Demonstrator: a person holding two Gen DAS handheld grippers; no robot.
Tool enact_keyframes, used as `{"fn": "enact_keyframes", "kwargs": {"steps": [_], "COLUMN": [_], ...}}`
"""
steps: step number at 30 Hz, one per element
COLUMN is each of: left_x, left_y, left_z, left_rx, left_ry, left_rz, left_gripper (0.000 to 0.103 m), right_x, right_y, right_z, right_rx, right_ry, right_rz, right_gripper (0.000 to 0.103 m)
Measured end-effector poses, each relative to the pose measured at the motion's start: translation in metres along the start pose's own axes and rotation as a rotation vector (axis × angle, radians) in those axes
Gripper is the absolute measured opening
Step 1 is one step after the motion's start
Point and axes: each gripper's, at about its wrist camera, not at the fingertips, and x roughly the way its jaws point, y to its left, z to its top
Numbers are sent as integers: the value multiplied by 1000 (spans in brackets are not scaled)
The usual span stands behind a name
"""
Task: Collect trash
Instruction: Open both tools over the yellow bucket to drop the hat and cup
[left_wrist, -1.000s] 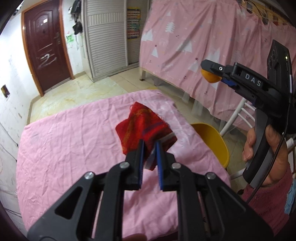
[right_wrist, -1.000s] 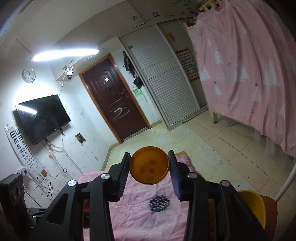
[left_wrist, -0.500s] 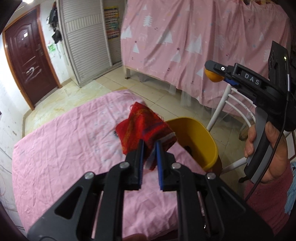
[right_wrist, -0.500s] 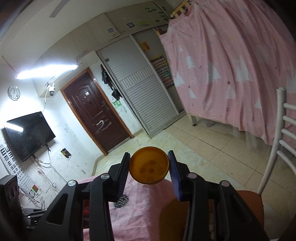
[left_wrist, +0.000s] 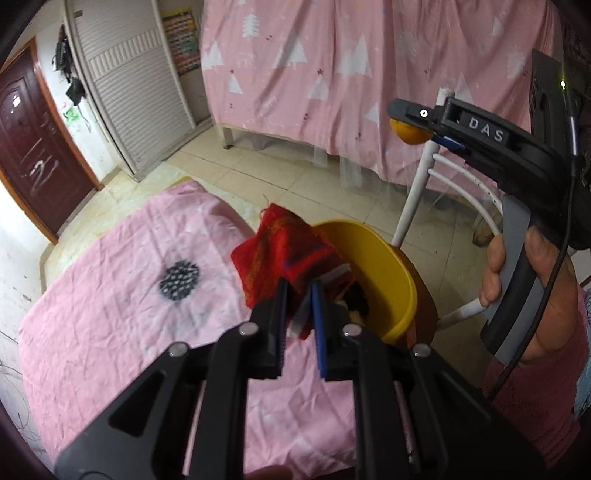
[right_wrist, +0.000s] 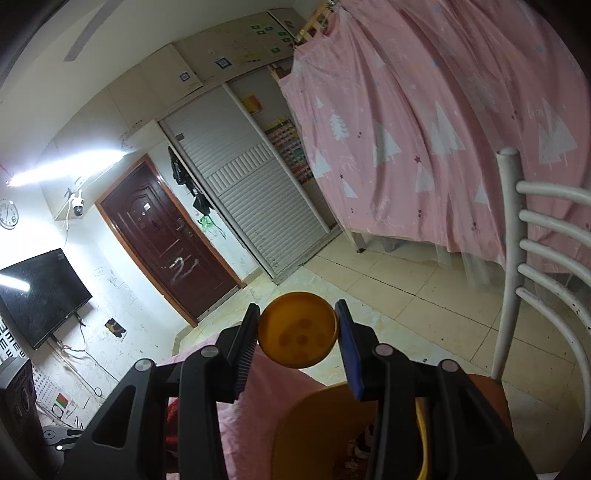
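Over by the edge of the desk, which is covered in a wrinkled pink cloth, there's a yellow bin sitting on a chair seat, and that's clearly where the trash is headed. Some dark scraps already lie at the bottom of the bin, so I'd say part of the job is done. What's left: two pieces in the air that haven't been dropped yet, plus a spiky black-and-white ball alone on the desk, which looks like it'll need a trip of its own. Now the grippers. The left hand-held gripper is squeezed down tight on a crumpled red wrapper, which hangs right at the near rim of the bin, about over the edge. The right hand-held gripper is only partly closed, jaws pressed on either side of a small round orange ball; it sits higher up, with the bin's rim showing below it in its own camera. My guess is both just need to let go once they're properly over the bin.
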Motion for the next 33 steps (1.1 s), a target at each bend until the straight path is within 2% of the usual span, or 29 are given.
{"fn": "enact_keyframes", "kwargs": {"steps": [9, 21, 22, 24, 25, 26, 33], "left_x": [31, 49, 47, 46, 45, 44, 33], "left_y": [-14, -7, -5, -2, 0, 1, 9], "left_z": [14, 20, 20, 20, 21, 21, 15], "left_rx": [23, 2, -4, -11, -17, -22, -46], "left_ry": [52, 101, 100, 99, 98, 93, 71], "left_rz": [-2, -20, -23, -30, -41, -46, -46], "left_gripper": [11, 14, 19, 37, 53, 57, 57], "right_x": [18, 44, 45, 46, 46, 45, 43], "right_y": [-17, -16, -15, -12, -11, -9, 1], "right_z": [-9, -12, -13, -13, -14, -15, -17], "right_rx": [20, 5, 5, 5, 4, 3, -18], "right_ry": [42, 99, 101, 102, 102, 102, 105], "right_rz": [-15, -36, -37, -36, -36, -34, -32], "right_gripper": [35, 38, 39, 41, 41, 41, 43]}}
